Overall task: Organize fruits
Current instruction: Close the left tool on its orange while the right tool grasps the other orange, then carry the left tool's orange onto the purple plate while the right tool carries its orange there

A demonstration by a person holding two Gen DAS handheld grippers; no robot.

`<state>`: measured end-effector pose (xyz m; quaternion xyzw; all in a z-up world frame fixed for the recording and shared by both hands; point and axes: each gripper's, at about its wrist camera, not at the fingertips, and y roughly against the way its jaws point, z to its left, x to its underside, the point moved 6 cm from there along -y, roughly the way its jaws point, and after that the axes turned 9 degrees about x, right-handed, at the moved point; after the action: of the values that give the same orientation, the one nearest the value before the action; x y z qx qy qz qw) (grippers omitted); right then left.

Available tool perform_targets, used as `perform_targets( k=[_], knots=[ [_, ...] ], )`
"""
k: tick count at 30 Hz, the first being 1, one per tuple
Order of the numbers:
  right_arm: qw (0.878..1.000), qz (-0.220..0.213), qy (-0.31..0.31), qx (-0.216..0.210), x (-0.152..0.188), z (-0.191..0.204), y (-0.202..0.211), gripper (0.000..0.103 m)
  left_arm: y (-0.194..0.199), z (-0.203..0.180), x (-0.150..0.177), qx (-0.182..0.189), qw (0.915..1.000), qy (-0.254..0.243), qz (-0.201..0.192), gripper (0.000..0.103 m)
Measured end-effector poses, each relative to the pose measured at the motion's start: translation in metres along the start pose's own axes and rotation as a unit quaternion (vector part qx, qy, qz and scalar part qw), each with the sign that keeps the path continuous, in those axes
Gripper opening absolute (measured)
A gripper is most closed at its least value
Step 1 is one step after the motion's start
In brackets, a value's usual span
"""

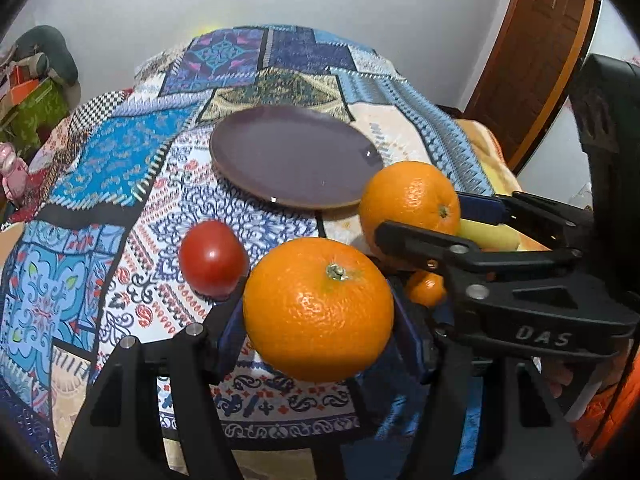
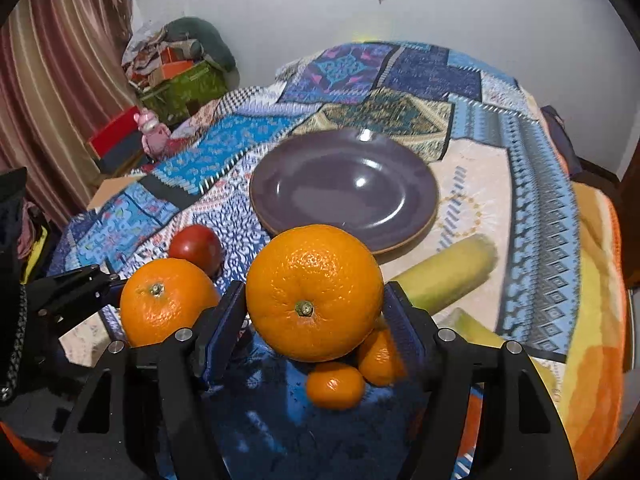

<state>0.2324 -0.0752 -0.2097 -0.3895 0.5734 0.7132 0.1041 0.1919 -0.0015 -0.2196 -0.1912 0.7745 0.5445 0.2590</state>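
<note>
My left gripper (image 1: 318,316) is shut on a large orange (image 1: 318,308) and holds it above the patterned cloth. My right gripper (image 2: 314,308) is shut on another large orange (image 2: 314,292). Each gripper's orange shows in the other view: the right one's in the left wrist view (image 1: 410,200), the left one's in the right wrist view (image 2: 166,300). An empty purple plate (image 1: 296,158) (image 2: 344,184) lies beyond both. A red tomato (image 1: 212,258) (image 2: 196,246) lies left of the oranges. Two small mandarins (image 2: 336,384) and greenish bananas (image 2: 444,272) lie under and right of the right gripper.
A patchwork cloth (image 1: 120,160) covers the table. Boxes and clutter (image 2: 180,76) stand by the far left wall beside a curtain (image 2: 52,80). A pink toy (image 2: 154,132) sits at the table's left edge. A wooden door (image 1: 540,52) is at right.
</note>
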Motion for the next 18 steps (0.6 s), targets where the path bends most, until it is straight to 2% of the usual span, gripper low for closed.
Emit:
perform_targets(
  k=[9, 18],
  knots=[
    [0.999, -0.049, -0.014, 0.014, -0.026, -0.015, 0.032, 0.066, 0.025, -0.004, -0.033, -0.018, 0.999, -0.008, -0.04, 0.064],
    [0.996, -0.082, -0.023, 0.029, -0.055, -0.028, 0.038, 0.066, 0.04, 0.007, -0.077, -0.035, 0.9962, -0.011, -0.079, 0.064]
  ],
)
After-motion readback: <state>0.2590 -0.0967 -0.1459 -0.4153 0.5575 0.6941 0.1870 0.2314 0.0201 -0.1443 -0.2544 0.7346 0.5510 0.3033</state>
